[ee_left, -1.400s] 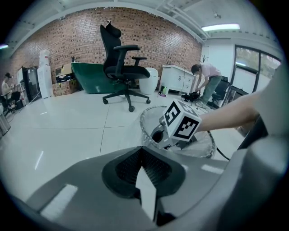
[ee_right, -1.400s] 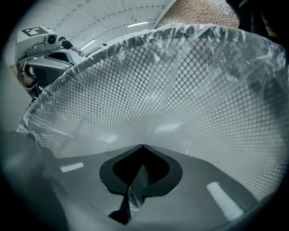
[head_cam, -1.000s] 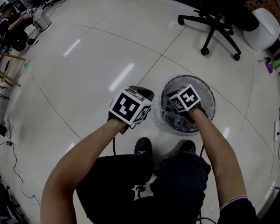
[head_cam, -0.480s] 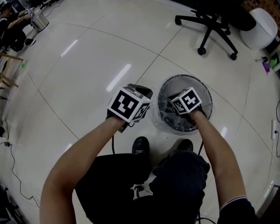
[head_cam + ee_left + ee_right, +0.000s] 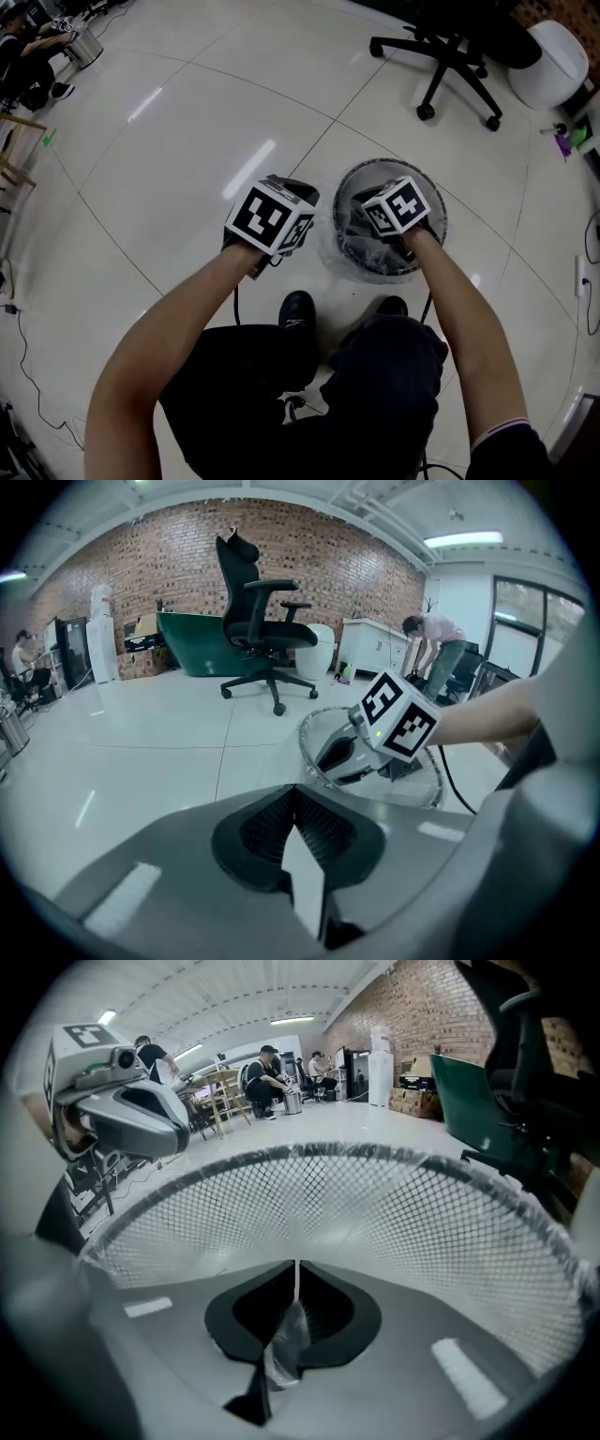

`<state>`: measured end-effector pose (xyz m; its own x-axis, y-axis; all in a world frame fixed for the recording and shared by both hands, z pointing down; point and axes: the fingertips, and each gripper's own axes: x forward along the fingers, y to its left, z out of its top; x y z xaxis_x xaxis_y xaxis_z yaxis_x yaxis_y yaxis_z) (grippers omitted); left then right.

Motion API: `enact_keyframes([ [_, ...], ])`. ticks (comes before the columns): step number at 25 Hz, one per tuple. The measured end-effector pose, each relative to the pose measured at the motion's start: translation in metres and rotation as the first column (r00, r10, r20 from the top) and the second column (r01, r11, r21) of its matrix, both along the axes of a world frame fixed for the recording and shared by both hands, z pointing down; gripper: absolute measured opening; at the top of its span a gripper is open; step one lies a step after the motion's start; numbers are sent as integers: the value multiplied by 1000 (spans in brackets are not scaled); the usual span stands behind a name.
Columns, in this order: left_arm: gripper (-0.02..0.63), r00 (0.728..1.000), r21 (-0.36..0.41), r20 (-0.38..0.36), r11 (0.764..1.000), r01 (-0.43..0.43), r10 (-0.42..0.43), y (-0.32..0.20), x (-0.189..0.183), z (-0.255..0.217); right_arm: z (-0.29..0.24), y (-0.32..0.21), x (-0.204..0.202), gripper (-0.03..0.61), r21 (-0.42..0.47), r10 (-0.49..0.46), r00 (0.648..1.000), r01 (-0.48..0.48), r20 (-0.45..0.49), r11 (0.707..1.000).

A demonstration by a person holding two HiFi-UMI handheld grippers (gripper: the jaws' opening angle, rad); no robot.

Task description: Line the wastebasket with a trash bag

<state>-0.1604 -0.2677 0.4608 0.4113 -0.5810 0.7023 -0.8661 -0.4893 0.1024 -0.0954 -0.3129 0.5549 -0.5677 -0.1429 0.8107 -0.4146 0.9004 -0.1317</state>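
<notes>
Mesh wastebasket [image 5: 422, 1213], trash bag [image 5: 281, 1354] between right gripper [image 5: 296, 1277] jaws, just opening

grey tongs [image 5: 296, 799], black-white marker cubes [image 5: 270, 216], black trousers [image 5: 244, 394]

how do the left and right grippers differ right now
Place: the left gripper sits beside the basket, over the floor; the right gripper is over the basket's mouth.
Hold: the right gripper's jaws pinch crumpled bag film and have just been opening; the left gripper's jaws are shut, with nothing clear between them.
Both point downward.
</notes>
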Motion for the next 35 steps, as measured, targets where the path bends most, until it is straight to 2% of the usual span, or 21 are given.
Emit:
enact_keyframes([
  [9, 11, 1000, 61, 1, 998, 9, -9, -6, 7, -24, -58, -7, 15, 15, 91, 31, 999, -34, 34, 995],
  [14, 11, 1000, 112, -14, 994, -13, 15, -5, 28, -46, -106, 4, 31, 11, 139, 54, 991, -72, 124, 988],
  [19, 11, 999, 175, -39, 984, -30, 37, -9, 58, -77, -160, 16, 58, 5, 194, 76, 968, -125, 238, 973],
  [24, 11, 996, 273, -31, 959, -70, 82, -5, 95, -129, -231, 27, 83, 3, 258, 106, 925, -210, 364, 943],
  [27, 11, 995, 335, -34, 939, -81, 98, 6, 116, -158, -274, 35, 94, 3, 284, 126, 885, -275, 449, 919],
  [31, 11, 991, 420, -83, 906, -58, 102, 23, 126, -200, -319, 56, 102, 2, 315, 117, 824, -339, 555, 886],
  [33, 11, 989, 456, -108, 889, -39, 99, 32, 127, -218, -332, 68, 106, 2, 306, 120, 791, -366, 600, 879],
  [35, 11, 987, 490, -126, 871, -27, 101, 42, 128, -230, -336, 79, 110, 2, 298, 120, 772, -377, 624, 877],
])
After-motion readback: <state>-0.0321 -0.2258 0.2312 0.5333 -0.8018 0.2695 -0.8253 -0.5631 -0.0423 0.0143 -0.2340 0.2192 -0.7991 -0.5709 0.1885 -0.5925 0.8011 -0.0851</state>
